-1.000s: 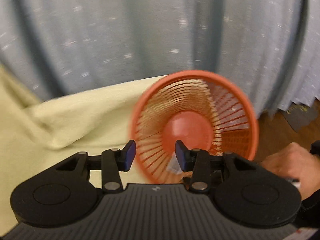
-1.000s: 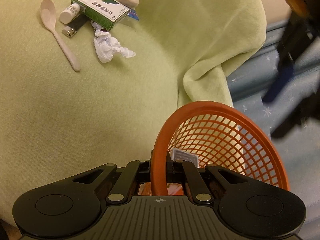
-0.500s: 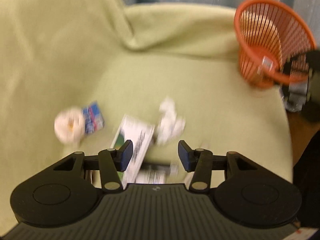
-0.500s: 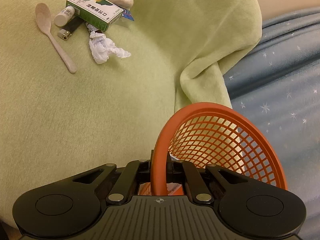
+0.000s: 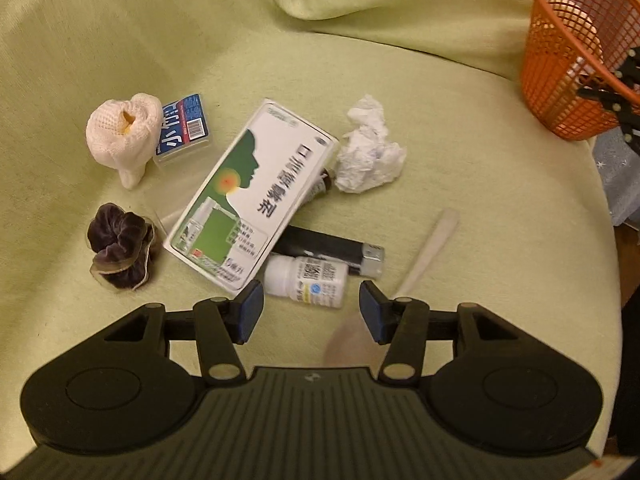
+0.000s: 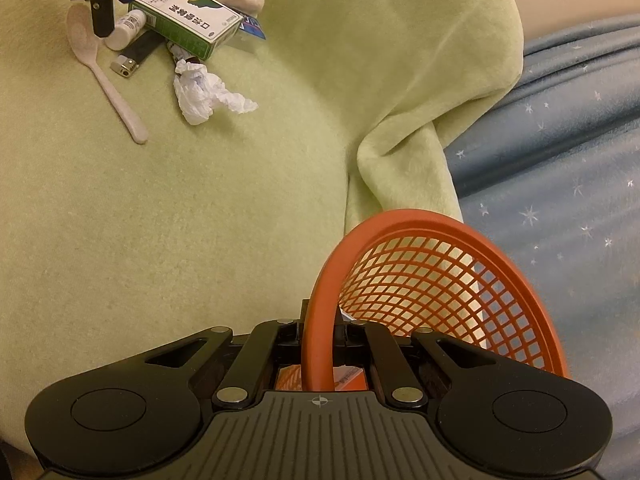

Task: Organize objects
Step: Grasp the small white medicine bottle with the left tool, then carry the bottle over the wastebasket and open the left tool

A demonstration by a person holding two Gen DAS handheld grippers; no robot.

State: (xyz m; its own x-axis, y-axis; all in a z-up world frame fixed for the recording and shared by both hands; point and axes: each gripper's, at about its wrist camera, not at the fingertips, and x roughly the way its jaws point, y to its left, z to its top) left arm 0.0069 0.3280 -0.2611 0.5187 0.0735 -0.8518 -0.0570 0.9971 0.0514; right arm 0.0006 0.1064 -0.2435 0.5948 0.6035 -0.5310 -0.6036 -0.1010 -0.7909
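My left gripper (image 5: 311,314) hovers over a pile of small items on the green blanket, its jaws opening with nothing pressed between the pads. A white pill bottle (image 5: 308,280) lies just beyond its fingertips, beside a black lighter (image 5: 332,250), a pale spoon (image 5: 428,252) and a green-and-white medicine box (image 5: 248,196). Around these lie crumpled tissue (image 5: 368,152), a dark scrunchie (image 5: 118,254), a white mesh wad (image 5: 120,136) and a small blue box (image 5: 184,128). My right gripper (image 6: 320,328) is shut on the rim of the orange basket (image 6: 440,280), which holds a small packet.
The green blanket (image 6: 200,220) covers a rounded seat and folds up behind the pile. A blue star-patterned cloth (image 6: 560,180) hangs to the right of the basket. Open blanket lies between the pile and the basket.
My left gripper swung away from the basket mouth and came down over the pile, and its jaws widened. The right gripper and the basket stayed put.
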